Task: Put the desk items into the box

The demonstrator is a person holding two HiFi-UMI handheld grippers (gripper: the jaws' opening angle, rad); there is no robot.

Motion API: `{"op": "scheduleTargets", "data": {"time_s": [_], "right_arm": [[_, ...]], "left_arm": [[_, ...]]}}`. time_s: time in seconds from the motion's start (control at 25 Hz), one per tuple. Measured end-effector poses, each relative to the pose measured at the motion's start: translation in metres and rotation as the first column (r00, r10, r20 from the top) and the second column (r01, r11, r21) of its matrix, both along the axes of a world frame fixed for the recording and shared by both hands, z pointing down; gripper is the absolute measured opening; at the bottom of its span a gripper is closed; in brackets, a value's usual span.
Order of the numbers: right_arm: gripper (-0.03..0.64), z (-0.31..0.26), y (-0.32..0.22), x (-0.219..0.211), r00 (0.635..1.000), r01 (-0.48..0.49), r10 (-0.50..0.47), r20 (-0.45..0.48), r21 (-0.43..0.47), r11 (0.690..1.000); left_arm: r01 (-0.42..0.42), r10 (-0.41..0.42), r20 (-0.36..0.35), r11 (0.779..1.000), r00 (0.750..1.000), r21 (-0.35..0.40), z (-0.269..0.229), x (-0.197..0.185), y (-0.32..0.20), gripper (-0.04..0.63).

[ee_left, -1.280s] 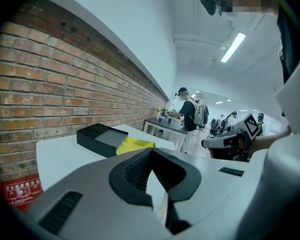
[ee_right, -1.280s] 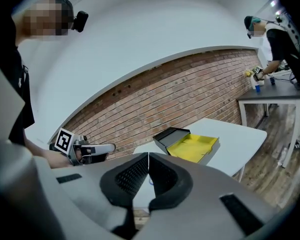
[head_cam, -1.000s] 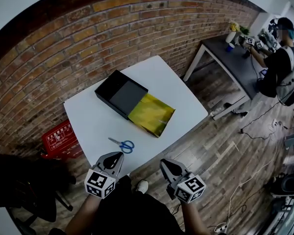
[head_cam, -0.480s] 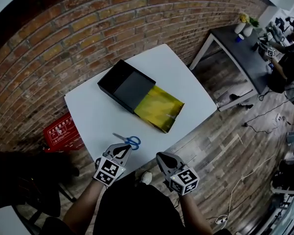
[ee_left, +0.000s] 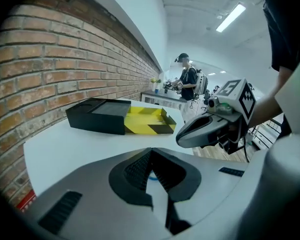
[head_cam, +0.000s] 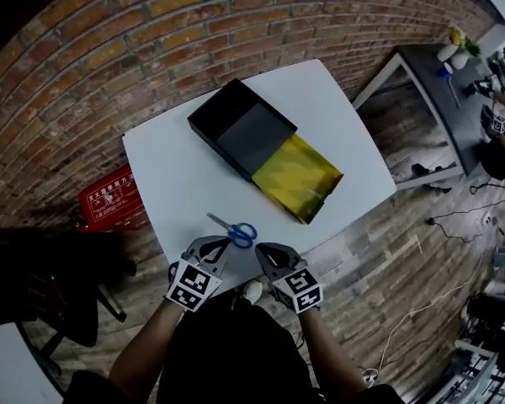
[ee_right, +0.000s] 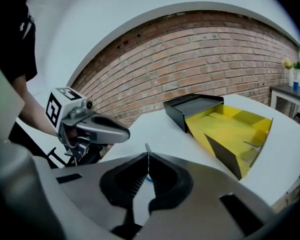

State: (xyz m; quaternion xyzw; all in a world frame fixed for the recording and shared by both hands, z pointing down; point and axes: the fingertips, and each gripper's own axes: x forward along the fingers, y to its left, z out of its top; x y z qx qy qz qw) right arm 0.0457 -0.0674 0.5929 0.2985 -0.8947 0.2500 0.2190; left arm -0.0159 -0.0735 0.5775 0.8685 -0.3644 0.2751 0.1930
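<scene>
Since the earlier frames both tools have advanced from beyond the front edge of the desk to positions over that edge, and they now sit closer together. The brick wall [head_cam: 151,32] runs behind the work area, wooden flooring [head_cam: 379,251] lies to the right, and a red crate [head_cam: 109,209] stands on the floor beside the wall. The white desk [head_cam: 181,171] carries two items only. The black box [head_cam: 240,124] lies toward the rear, with its yellow tray [head_cam: 299,175] drawn out and open toward the front right. The left tool [head_cam: 221,245] and the right tool [head_cam: 261,251] both have their jaws pressed together, with nothing held between them. The blue-handled scissors [head_cam: 231,227] lie flat near the front edge, just ahead of both tool tips and well apart from the box. Their long axis runs diagonally: blades toward the rear left, handles toward the front right. The handles lie nearest the right tool; the blades lie ahead of the left tool. Either tool must spread its jaws before a grasp.
</scene>
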Motion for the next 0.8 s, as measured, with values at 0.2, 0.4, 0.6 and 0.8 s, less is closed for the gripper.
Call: {"op": "scheduleTargets", "data": {"time_s": [0.2,0.4,0.6,0.8], "right_arm": [[0.023,0.027,-0.012,-0.018,0.992,0.086,-0.086,-0.094,0.003,0.996],[0.025,0.053,-0.019,-0.029,0.964,0.186,-0.183,-0.192,0.0,0.982],[0.043,0.072,-0.018,-0.037,0.924,0.28,-0.275,-0.266,-0.019,0.96],[0.115,0.079,-0.018,-0.043,0.89,0.34,-0.329,-0.316,-0.022,0.94]], "left_arm": [[0.065,-0.065,-0.005,0.998,0.998,-0.019,0.008,-0.018,-0.001,0.014],[0.116,-0.117,-0.016,0.993,0.993,-0.036,0.017,-0.027,-0.004,0.014],[0.132,-0.132,-0.008,0.991,0.991,-0.038,0.02,-0.031,-0.006,0.014],[0.145,-0.145,-0.008,0.988,0.989,-0.047,0.022,-0.036,-0.007,0.014]]}}
